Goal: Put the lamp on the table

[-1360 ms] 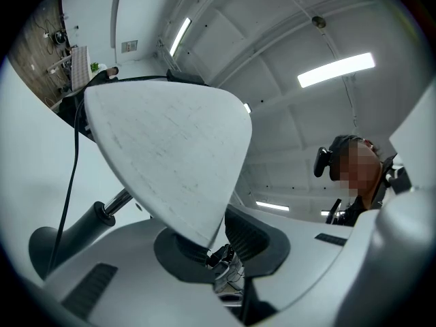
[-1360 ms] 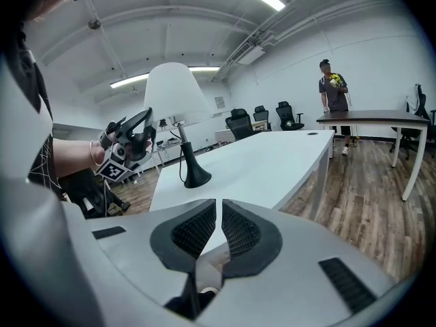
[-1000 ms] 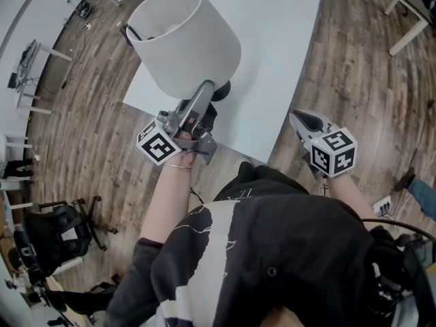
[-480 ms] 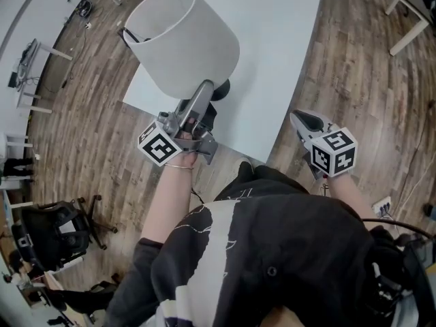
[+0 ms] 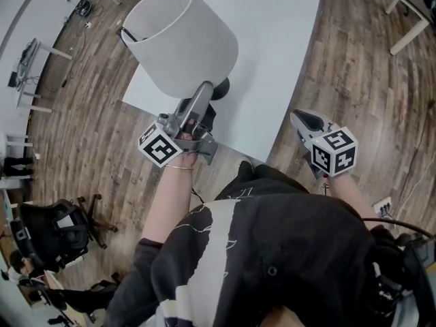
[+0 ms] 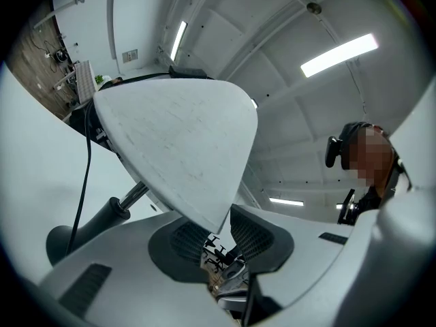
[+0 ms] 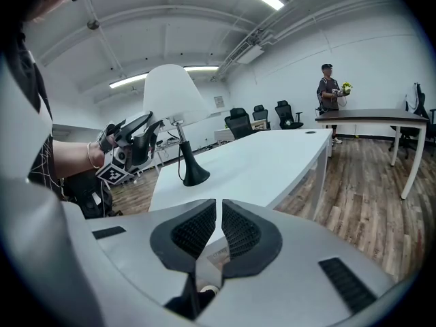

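The lamp stands on the white table [image 5: 279, 53], with its black base [image 5: 222, 88] near the front edge. Its white shade [image 5: 180, 39] tilts toward the left. My left gripper [image 5: 206, 88] reaches up to the shade's lower rim. In the left gripper view the rim of the shade [image 6: 177, 148] runs into the gap of the left gripper [image 6: 219, 234]; the jaws are opening and stand wider than the thin rim. A black cord [image 6: 85, 176] hangs beside the stem. My right gripper [image 5: 303, 121] hovers off the table's front right, shut and empty, also shown as right gripper [image 7: 219, 230].
A dark table [image 7: 368, 118] stands at the far right, with a person [image 7: 330, 90] behind it. Office chairs [image 7: 262, 118] line the back wall. Another chair [image 5: 54, 230] sits on the wood floor at lower left. A white table leg [image 5: 409, 36] crosses the upper right.
The shade has drifted slightly to the left in the head view. Both grippers hold their places.
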`<state>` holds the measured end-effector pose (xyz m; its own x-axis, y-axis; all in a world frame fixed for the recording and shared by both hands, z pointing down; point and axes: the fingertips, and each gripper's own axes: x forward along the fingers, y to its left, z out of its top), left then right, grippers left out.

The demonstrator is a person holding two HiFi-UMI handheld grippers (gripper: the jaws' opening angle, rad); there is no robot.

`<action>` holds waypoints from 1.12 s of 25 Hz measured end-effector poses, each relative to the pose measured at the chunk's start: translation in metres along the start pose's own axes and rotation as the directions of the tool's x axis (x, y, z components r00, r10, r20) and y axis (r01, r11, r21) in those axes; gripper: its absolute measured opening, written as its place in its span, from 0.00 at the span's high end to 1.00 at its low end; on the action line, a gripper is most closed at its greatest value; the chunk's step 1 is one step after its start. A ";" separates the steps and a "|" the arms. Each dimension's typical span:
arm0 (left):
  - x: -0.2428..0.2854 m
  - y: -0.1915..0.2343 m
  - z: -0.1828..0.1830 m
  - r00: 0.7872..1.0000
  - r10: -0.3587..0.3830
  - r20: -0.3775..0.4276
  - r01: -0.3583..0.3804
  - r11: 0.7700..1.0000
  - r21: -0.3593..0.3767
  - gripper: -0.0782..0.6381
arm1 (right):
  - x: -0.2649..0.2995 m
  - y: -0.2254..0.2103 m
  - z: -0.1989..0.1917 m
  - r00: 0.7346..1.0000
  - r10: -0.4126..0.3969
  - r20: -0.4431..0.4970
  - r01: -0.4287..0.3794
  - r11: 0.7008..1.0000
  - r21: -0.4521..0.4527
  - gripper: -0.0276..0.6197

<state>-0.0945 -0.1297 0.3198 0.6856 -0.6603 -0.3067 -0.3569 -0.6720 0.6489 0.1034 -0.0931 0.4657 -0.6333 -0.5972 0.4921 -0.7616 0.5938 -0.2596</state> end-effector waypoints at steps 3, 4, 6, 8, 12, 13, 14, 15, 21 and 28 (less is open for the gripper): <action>-0.002 0.001 0.000 1.000 0.003 -0.003 -0.003 1.000 -0.002 0.75 | 0.001 0.002 0.000 1.000 0.001 -0.002 -0.001 1.000 -0.003 0.90; -0.003 0.002 0.000 1.000 0.004 -0.004 -0.004 1.000 -0.001 0.75 | 0.002 0.002 0.000 1.000 0.001 -0.002 -0.001 1.000 -0.003 0.90; -0.003 0.003 -0.001 1.000 0.012 -0.006 -0.012 1.000 0.003 0.75 | 0.002 0.002 0.000 1.000 0.002 -0.004 -0.002 1.000 -0.004 0.90; -0.004 0.005 -0.002 0.999 0.030 -0.011 -0.030 1.000 0.008 0.72 | 0.002 0.002 -0.001 1.000 0.004 -0.007 -0.004 1.000 -0.005 0.90; -0.005 0.009 -0.002 0.998 0.060 -0.016 -0.060 0.998 0.020 0.65 | 0.002 0.000 -0.001 1.000 0.006 -0.010 -0.006 1.000 -0.008 0.90; -0.005 0.010 -0.001 0.998 0.066 -0.019 -0.065 0.998 0.024 0.64 | 0.002 0.000 -0.001 1.000 0.006 -0.012 -0.006 1.000 -0.008 0.90; -0.006 0.011 -0.002 0.997 0.072 -0.024 -0.071 0.997 0.030 0.63 | 0.003 0.000 -0.001 1.000 0.006 -0.014 -0.006 1.000 -0.008 0.90; -0.006 0.012 -0.003 0.997 0.078 -0.028 -0.077 0.996 0.037 0.61 | 0.003 -0.001 -0.001 1.000 0.006 -0.015 -0.006 1.000 -0.008 0.90; -0.014 0.009 -0.005 0.991 0.134 -0.023 -0.132 0.988 0.075 0.55 | -0.002 0.004 -0.003 1.000 0.012 -0.009 -0.012 1.000 -0.011 0.90; -0.024 0.011 -0.011 0.974 0.219 -0.054 -0.210 0.968 0.134 0.45 | -0.004 0.008 -0.003 1.000 0.019 -0.010 -0.019 1.000 -0.016 0.90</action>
<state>-0.1083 -0.1177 0.3424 0.6240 -0.7722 -0.1195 -0.5748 -0.5572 0.5993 0.1001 -0.0843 0.4643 -0.6464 -0.5806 0.4950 -0.7470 0.6137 -0.2557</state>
